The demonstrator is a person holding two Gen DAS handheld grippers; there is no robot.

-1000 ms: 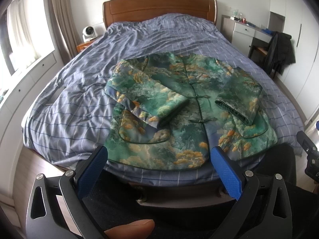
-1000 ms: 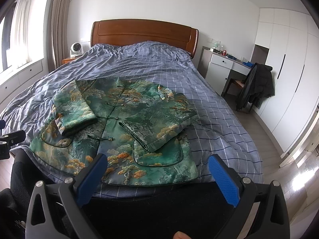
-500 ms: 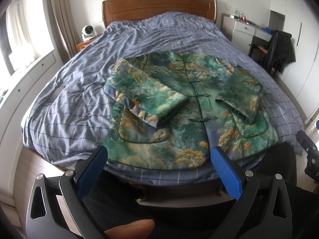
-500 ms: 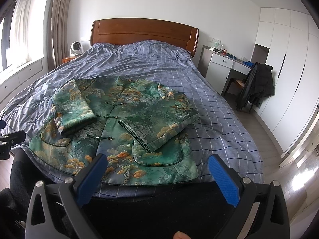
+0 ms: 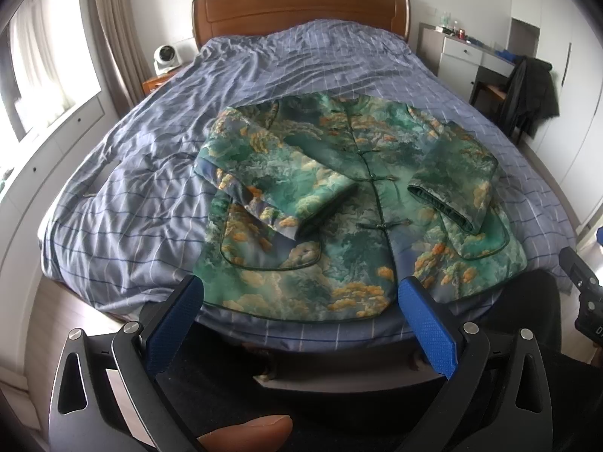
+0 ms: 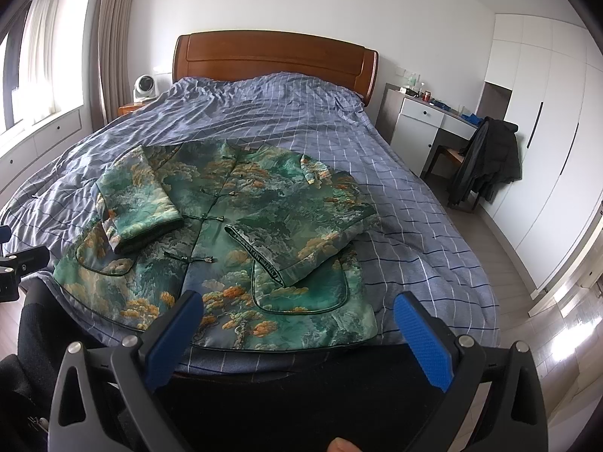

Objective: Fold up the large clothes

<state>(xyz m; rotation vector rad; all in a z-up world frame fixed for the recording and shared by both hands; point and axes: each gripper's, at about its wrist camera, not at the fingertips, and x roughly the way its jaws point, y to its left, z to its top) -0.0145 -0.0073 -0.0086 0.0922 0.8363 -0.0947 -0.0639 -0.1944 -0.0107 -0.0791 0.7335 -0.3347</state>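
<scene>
Green brocade jacket (image 5: 354, 203) is laid face up on the bed (image 5: 124, 196), filling the centre of both views, collar toward the headboard (image 5: 297, 7) at the top of the frame, hem along the near bed edge. Both sleeves are already folded inward across the front; the body is not yet folded.

Left gripper (image 5: 301, 297): jaws spread wide, nothing held, poised short of the hem. Right gripper (image 6: 297, 312): jaws likewise spread wide and empty, also short of the hem.

Key relation: the jacket's long axis runs from hem to collar, straight away from both tools. The hem is the nearest edge. In the left view the hem's left half is seen between the fingers; in the right view the right hem corner (image 6: 367, 333) is seen low and right of centre, just beyond the tool. Each tool is thus judged nearer to its own hem corner.

Judgement: a lengthwise fold, hem carried up toward the collar, appears to be the next step, both corners being taken together.

Risk noted: the quilted cloth looks thick; the folded sleeves may slip during the lift.
</scene>
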